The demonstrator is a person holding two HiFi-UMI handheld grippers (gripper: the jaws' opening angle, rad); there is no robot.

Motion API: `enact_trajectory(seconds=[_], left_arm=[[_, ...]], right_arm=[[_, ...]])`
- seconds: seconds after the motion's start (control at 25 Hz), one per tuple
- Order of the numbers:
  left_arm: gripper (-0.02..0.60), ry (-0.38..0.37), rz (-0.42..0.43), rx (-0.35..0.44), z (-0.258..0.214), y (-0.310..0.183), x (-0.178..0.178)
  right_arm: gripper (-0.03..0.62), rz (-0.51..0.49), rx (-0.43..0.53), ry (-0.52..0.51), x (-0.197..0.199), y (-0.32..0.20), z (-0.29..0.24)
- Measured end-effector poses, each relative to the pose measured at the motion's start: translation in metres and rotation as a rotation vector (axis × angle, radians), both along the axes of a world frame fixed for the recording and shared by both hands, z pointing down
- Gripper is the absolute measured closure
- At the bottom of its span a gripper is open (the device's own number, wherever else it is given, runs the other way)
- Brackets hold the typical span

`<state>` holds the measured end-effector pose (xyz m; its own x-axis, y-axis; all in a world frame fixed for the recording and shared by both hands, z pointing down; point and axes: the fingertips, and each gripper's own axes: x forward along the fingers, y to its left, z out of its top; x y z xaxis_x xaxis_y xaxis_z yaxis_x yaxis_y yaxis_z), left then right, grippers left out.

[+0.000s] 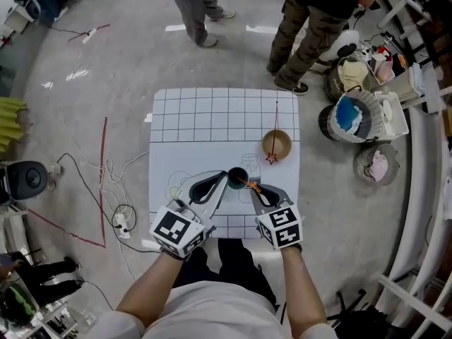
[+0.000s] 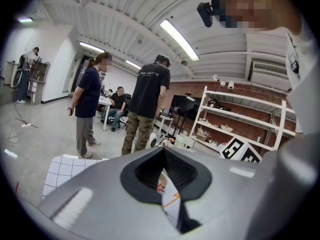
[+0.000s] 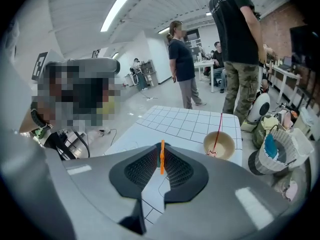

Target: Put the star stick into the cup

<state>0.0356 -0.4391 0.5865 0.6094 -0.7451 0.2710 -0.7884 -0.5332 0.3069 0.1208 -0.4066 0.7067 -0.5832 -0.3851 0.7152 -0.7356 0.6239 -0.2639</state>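
Currently the right tongs (image 3: 161, 149) pinch an orange stick (image 3: 161, 159), its tip at the mouth of the dark cup (image 1: 237, 178). The left tongs (image 2: 164, 149) are pressed together, tips at that cup's rim. Beyond the cup, a red star stick (image 1: 276, 119) stands in a tan bowl (image 1: 286, 141) on the surface (image 1: 212, 111).

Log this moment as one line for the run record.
left gripper: jaws together, tips at dark cup | right gripper: shut on orange stick, stick end by cup | red star stick: leaning in tan bowl
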Motion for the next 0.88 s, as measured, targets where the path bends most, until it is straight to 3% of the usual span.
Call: enact_trajectory(seconds=[0.48, 0.88], left_arm=[[0.575, 0.009, 0.029, 0.028, -0.015, 0.0, 0.008], [0.575, -0.006, 0.066, 0.033, -0.033, 0.013, 0.002]], right_arm=[[0.559, 0.06, 0.076, 0.026, 0.019, -0.006, -0.036], [0.56, 0.156, 0.2, 0.019, 0.019, -0.004, -0.092]])
